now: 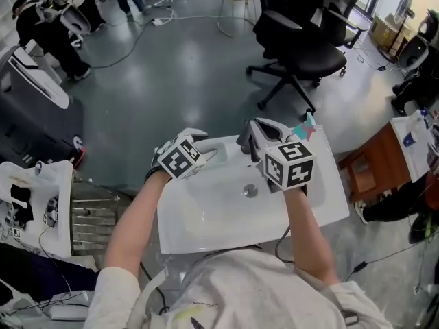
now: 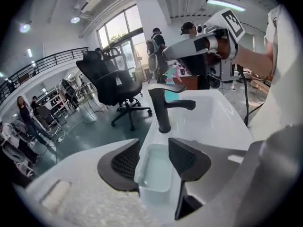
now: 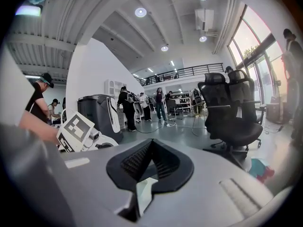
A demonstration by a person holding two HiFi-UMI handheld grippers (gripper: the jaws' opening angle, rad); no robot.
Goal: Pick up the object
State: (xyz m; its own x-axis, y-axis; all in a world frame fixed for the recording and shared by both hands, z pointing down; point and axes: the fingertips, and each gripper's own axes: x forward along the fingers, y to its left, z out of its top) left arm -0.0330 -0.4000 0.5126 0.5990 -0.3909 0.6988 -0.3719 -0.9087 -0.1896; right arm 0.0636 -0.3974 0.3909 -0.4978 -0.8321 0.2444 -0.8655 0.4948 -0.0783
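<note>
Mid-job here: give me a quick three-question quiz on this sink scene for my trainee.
1. True or false: the right claw has its jaws shut with nothing held.
2. Multiple choice: what stands on the white sink? A) a black faucet B) a soap bottle C) a red cup
3. Fill in: the left claw has its jaws ____, one on either side of a shallow recess in the sink's rim.

Key: 1 true; 2 A; 3 apart.
</note>
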